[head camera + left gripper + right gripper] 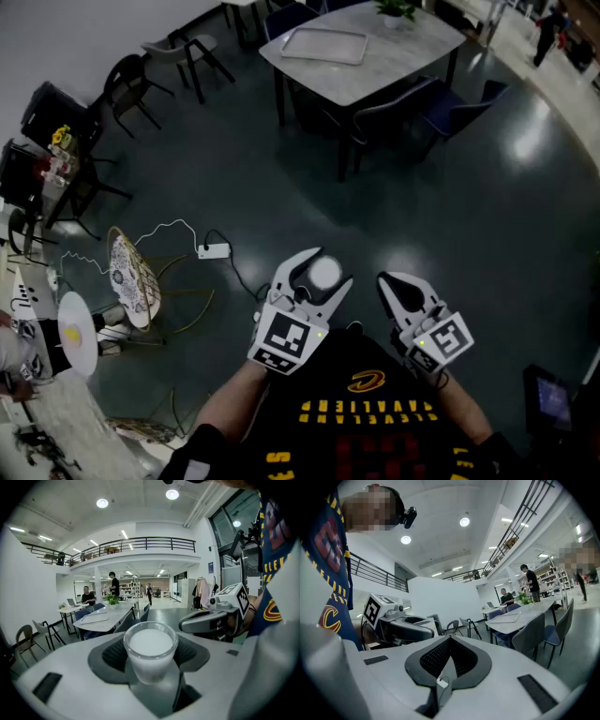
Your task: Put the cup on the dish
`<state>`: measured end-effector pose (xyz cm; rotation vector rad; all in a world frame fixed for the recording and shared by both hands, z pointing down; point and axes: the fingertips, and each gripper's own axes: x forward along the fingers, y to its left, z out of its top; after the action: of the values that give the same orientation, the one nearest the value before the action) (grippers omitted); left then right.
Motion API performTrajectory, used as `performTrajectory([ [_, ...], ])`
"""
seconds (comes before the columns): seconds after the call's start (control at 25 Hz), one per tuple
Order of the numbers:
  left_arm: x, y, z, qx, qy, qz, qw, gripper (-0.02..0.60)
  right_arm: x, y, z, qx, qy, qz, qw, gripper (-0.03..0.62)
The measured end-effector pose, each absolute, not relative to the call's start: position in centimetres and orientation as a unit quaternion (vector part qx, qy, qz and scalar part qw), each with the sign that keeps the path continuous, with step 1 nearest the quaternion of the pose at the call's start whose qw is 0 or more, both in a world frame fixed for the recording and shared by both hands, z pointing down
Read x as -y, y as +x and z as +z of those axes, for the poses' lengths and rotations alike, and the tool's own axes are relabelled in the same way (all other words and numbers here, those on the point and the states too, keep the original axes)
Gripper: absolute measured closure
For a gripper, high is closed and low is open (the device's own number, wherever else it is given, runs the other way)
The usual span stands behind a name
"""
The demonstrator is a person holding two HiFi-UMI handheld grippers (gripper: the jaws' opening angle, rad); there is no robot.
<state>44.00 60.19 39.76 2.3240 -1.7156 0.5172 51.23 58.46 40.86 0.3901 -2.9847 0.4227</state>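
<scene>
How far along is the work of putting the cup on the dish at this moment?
Done: the cup is picked up, gripped in the left tool. In hand: it is held above the floor, while the right tool is shut and empty. Left: setting it down. The only likely dish I see is the tray on the far table.

Head view dim — floor glare; ceiling lamps bright, edges vignetted.
</scene>
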Motion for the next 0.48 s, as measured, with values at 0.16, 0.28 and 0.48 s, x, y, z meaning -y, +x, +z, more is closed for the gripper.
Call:
performTrajectory([
  [0.16, -60.2, 44.2, 39.6, 0.584, 0.786, 0.175, 0.103, 0.316, -58.8, 51.4, 40.6, 0.984, 0.124, 0.120, 0.045, 0.588],
  [0.28, -59.8, 43.7, 39.7, 0.585, 0.786, 0.173, 0.103, 0.316, -58.6, 50.8, 40.7, 0.985, 0.126, 0.108, 0.044, 0.588],
  [0.48, -58.9, 41.5, 39.2, 0.579, 0.792, 0.173, 0.093, 0.316, -57.9, 47.6, 40.6, 0.988, 0.127, 0.085, 0.037, 0.584],
])
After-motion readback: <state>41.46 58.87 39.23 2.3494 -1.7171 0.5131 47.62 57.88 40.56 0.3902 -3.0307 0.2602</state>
